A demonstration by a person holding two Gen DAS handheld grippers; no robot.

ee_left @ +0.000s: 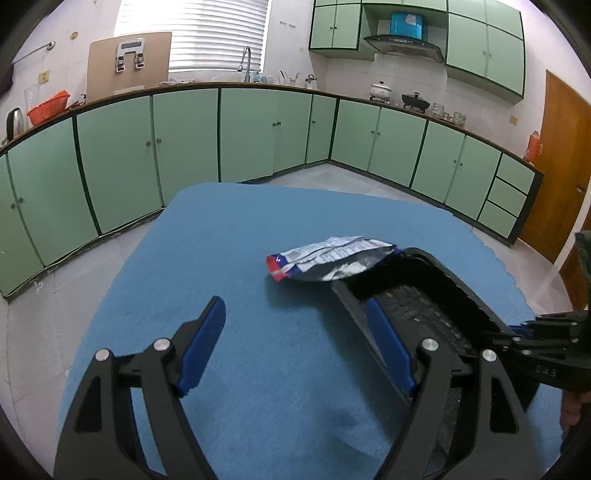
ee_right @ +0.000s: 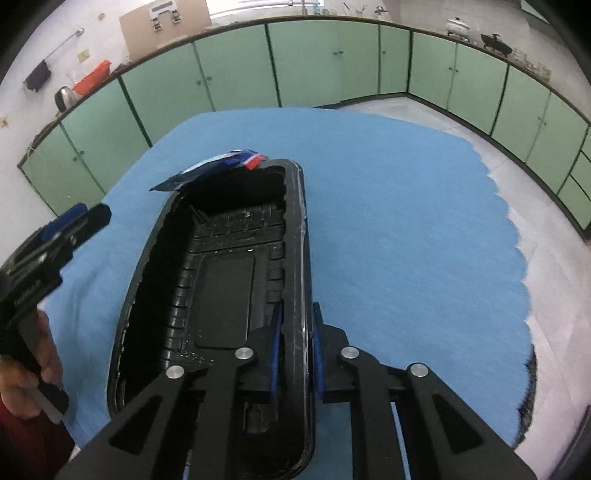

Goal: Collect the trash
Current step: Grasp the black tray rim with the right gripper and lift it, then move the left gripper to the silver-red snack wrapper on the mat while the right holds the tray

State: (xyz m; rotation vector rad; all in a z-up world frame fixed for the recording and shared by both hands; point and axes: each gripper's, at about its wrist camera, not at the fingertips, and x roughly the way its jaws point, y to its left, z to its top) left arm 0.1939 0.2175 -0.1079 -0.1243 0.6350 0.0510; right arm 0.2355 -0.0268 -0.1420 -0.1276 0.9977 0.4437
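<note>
- Home kitchen.
- Green base cabinets [ee_left: 184, 147] run under an L-shaped counter [ee_left: 258, 85]; matching wall cabinets [ee_left: 484, 48].
- Range hood [ee_left: 404, 46] above pots [ee_left: 380, 89].
- Faucet [ee_left: 245, 62] below blinds [ee_left: 207, 33]; kettle [ee_left: 14, 122].

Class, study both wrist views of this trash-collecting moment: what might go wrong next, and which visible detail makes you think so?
1. The right gripper pinches only one side wall of the black tray, so the tray may tilt or slip if lifted.
2. The snack wrapper lies loosely over the tray's far rim; moving the tray might knock it onto the blue cloth.
3. The open left gripper has one finger close to the tray's edge and may bump it when reaching for the wrapper.
</note>
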